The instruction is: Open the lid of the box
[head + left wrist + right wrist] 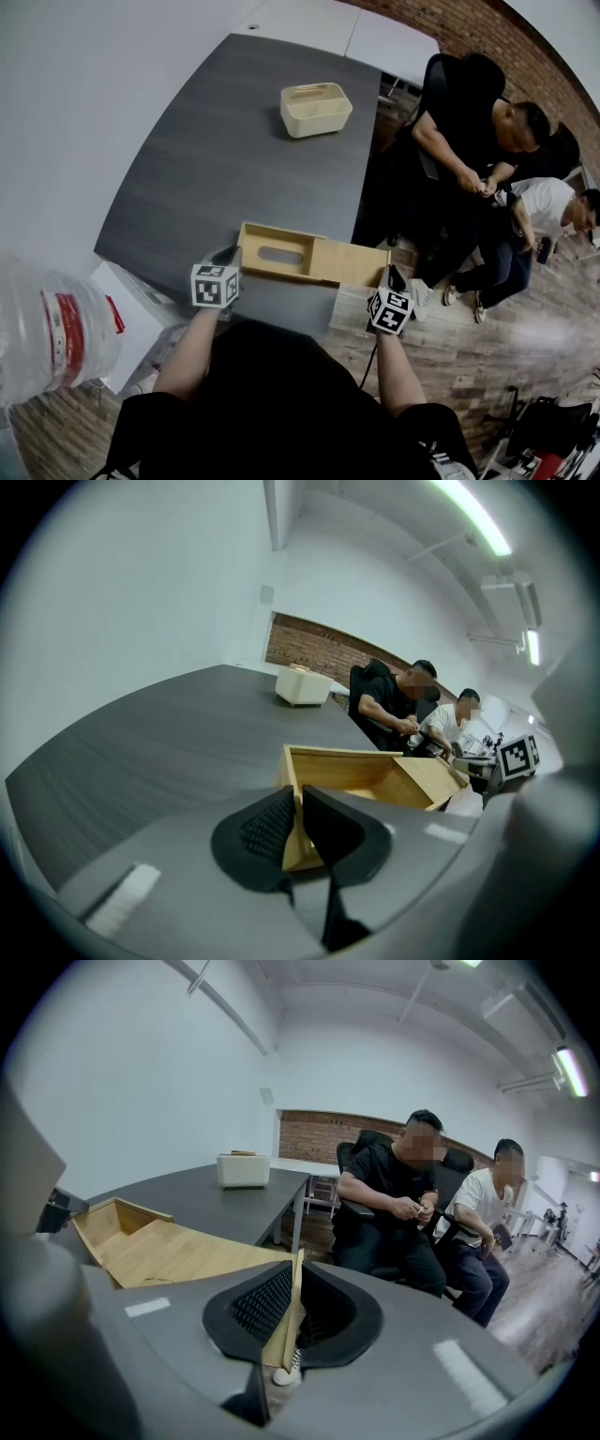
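A light wooden box (272,253) lies at the near edge of the dark grey table (225,159), with an oval slot showing in it. Its thin sliding lid (352,264) is drawn out to the right, past the table's edge and over the floor. My left gripper (230,256) is shut on the box's left end wall (292,799). My right gripper (394,277) is shut on the lid's far right edge (292,1288). The left gripper view looks into the box's open inside (356,772). In the right gripper view the lid (178,1255) runs back to the box (103,1222).
A cream open-top container (316,108) stands at the table's far end. Two people (487,141) sit on chairs to the right of the table, close to the lid's end. A large water bottle (47,328) stands at my near left. The floor is wood plank.
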Demonstrator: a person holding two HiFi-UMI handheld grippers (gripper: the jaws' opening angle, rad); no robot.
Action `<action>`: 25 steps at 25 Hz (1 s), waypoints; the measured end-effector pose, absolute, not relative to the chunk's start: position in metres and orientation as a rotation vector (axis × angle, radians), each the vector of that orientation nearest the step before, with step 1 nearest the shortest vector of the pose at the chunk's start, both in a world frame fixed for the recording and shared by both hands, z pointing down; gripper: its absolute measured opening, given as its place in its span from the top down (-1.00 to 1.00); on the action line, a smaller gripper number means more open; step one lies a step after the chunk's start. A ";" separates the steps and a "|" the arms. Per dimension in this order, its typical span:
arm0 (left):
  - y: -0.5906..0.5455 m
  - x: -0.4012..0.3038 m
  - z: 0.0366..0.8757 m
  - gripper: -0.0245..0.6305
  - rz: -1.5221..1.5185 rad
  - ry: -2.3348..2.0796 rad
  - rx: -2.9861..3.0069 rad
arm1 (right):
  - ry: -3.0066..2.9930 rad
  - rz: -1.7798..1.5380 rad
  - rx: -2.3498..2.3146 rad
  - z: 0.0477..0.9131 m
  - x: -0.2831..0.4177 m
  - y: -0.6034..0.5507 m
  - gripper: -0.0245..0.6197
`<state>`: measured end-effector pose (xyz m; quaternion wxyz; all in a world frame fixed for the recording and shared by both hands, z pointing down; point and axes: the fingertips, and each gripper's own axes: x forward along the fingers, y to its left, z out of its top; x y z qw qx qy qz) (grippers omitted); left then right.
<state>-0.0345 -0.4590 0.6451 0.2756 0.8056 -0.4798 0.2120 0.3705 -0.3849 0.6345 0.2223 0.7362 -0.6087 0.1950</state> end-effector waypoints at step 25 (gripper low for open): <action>-0.349 -0.038 0.479 0.93 -0.066 -1.389 2.546 | -2.294 0.288 2.046 0.504 0.282 -0.286 0.91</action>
